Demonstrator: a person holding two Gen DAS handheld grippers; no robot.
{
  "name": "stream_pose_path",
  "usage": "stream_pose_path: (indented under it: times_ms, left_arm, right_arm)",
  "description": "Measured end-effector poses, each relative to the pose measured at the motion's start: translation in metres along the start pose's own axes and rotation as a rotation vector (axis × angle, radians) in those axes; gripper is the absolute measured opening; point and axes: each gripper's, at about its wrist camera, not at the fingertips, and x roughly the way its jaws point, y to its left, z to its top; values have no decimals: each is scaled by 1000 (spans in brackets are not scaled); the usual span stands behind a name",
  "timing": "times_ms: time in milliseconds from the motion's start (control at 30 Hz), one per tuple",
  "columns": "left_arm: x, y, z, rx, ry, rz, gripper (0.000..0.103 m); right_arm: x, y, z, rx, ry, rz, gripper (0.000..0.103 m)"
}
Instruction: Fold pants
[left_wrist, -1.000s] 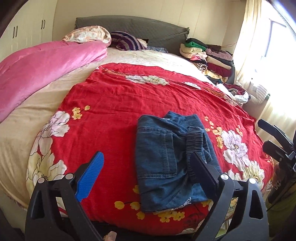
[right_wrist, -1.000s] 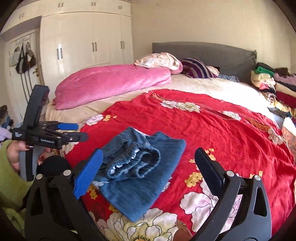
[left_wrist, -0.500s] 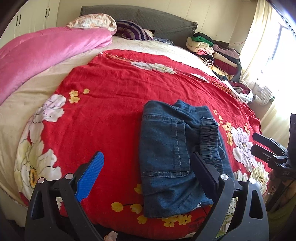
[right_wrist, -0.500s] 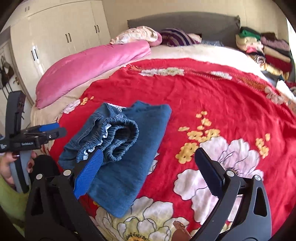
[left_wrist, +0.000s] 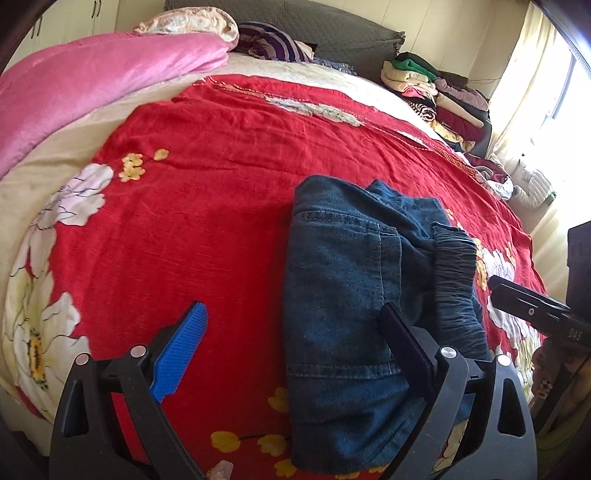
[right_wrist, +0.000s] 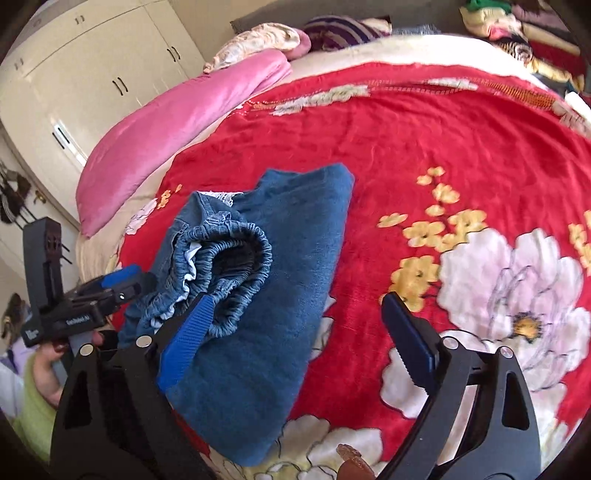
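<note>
A bedroom scene seen from two cameras, each looking along its own handheld claw.

Progress: the pants (left_wrist: 343, 295) already lie as a compact denim bundle on the red floral bedspread (left_wrist: 207, 177), near the bed's front edge. The gathered elastic waistband (right_wrist: 236, 266) sits bunched on top, so the fold looks nearly done; judging from this, tidying that bulge or one last fold seems to be what remains.

From left to right: the left gripper (left_wrist: 291, 350) hangs above the bundle's left part with its jaws spread wide, gripping nothing (its blue pad is over bare bedspread, its black pad over the denim). The right gripper (right_wrist: 295, 332) has its jaws wide but closing; the bundle's right part lies between them, not yet pinched.

Counts: one pair of pants, two grippers, one red bedspread, one pink quilt (left_wrist: 92, 96) along the bed's left side, and one stack of folded clothes (left_wrist: 436, 96) at the far right (garments too many to count).
</note>
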Motion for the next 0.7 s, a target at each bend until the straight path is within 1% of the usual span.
stream_pose_path:
  times_ms: [67, 133, 367, 533, 567, 633, 700]
  left_arm:
    - [5, 0, 1, -2, 7, -6, 94]
    - [9, -1, 1, 0, 13, -9, 94]
    - [17, -8, 2, 15, 20, -24, 92]
    - [22, -16, 3, 21, 24, -63, 83]
    - [23, -17, 4, 25, 25, -68, 80]
    - [25, -19, 4, 31, 28, -80, 77]
    - [27, -21, 5, 32, 32, -91, 75]
  right_arm:
    - [7, -1, 2, 10, 17, 0, 84]
    - [17, 1, 2, 6, 38, 23, 82]
    - [27, -1, 9, 26, 41, 59, 81]
    - [33, 0, 15, 30, 38, 88, 81]
    - [35, -2, 17, 39, 39, 94, 79]
    - [36, -5, 19, 46, 43, 106, 65]
    - [37, -10, 20, 54, 49, 109, 59]
